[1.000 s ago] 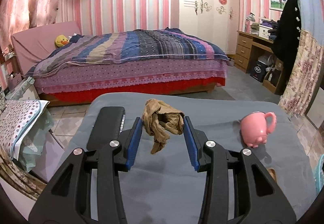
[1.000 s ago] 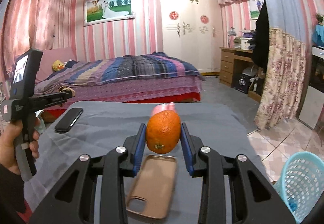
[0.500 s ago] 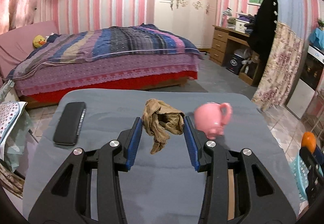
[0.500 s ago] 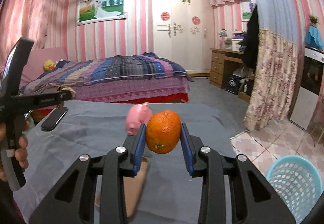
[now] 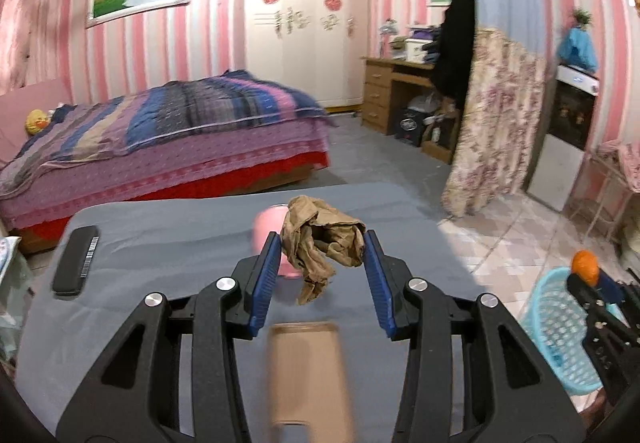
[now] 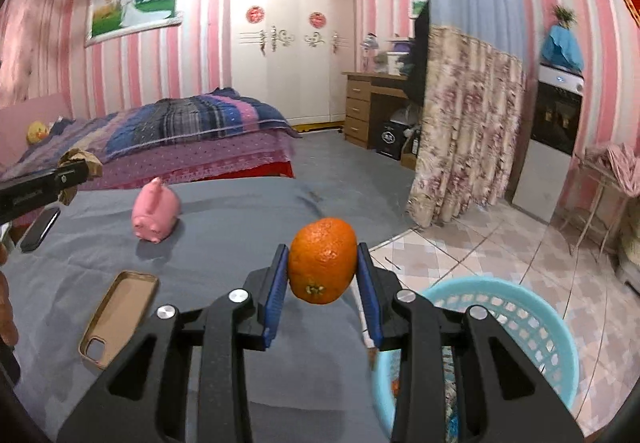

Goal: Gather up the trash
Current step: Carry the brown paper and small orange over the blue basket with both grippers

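A: On my feed: pink pig figure [image 6: 155, 210] on the grey surface [image 6: 240, 211], tan phone case [image 6: 118, 317] nearer, lying flat.

B: I see a black remote [image 5: 76, 261] at the surface's left; bed [image 5: 160, 147] behind.

Crumpled brown paper [image 5: 322, 243]: wadded and creased, one twisted end drooping, pinched on both sides between the blue pads, lifted clear of the grey table [image 5: 168, 243]. Orange [image 6: 322, 260]: whole, dimpled skin, stem end turned down and toward the camera, clamped on both sides, held above the table's right edge. Light blue lattice basket [image 6: 520, 323]: upright on the tiled floor, just beside the table, below and right of the orange.
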`<state>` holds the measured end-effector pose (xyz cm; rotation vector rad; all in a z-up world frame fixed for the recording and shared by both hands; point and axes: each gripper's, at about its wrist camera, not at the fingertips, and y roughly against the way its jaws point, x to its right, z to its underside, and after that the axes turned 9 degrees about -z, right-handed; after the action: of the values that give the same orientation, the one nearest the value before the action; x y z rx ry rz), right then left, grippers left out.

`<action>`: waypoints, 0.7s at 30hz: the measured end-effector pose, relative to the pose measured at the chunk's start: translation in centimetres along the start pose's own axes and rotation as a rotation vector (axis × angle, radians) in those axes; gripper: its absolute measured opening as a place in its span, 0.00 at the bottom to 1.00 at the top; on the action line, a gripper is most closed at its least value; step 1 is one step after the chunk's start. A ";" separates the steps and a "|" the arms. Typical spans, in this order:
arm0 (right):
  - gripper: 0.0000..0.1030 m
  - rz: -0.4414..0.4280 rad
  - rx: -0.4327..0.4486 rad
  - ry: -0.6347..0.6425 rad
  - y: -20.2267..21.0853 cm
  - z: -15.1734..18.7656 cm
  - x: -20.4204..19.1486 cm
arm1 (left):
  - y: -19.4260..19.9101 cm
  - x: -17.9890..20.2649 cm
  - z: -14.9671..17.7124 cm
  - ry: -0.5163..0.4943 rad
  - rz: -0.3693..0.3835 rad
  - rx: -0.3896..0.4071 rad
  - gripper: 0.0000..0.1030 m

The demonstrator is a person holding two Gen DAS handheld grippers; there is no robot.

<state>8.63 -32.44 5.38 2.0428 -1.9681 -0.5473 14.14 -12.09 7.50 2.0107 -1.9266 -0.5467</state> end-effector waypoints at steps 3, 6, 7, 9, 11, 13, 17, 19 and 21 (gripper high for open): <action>0.33 0.029 0.012 -0.040 0.9 0.3 2.1 | 0.5 3.0 0.7 -0.044 0.022 0.008 0.41; 0.33 0.071 0.012 -0.065 1.5 0.8 4.1 | 0.7 6.2 1.7 -0.077 0.070 0.016 0.41; 0.33 0.082 0.010 -0.070 1.6 0.9 4.5 | 0.8 7.3 2.0 -0.085 0.087 0.015 0.41; 0.33 0.106 0.003 -0.080 1.9 1.2 5.3 | 0.7 9.4 2.6 -0.095 0.120 0.003 0.41; 0.33 0.131 -0.005 -0.089 2.1 1.4 6.3 | 0.7 11.0 3.0 -0.099 0.154 -0.003 0.41; 0.33 0.163 -0.014 -0.107 2.4 1.8 7.8 | 0.7 12.4 3.5 -0.111 0.179 -0.010 0.41; 0.33 0.212 -0.017 -0.169 3.2 2.8 10.4 | 0.3 15.7 5.1 -0.147 0.240 -0.052 0.41; 0.33 0.258 -0.025 -0.201 3.4 3.4 11.7 | 0.1 16.9 5.8 -0.165 0.259 -0.063 0.41; 0.33 0.315 -0.040 -0.225 3.5 4.1 12.9 | -0.2 18.4 6.4 -0.187 0.283 -0.076 0.41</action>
<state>3.90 -45.12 2.05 1.6607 -2.3266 -0.7621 11.79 -30.20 0.55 1.6529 -2.2145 -0.7415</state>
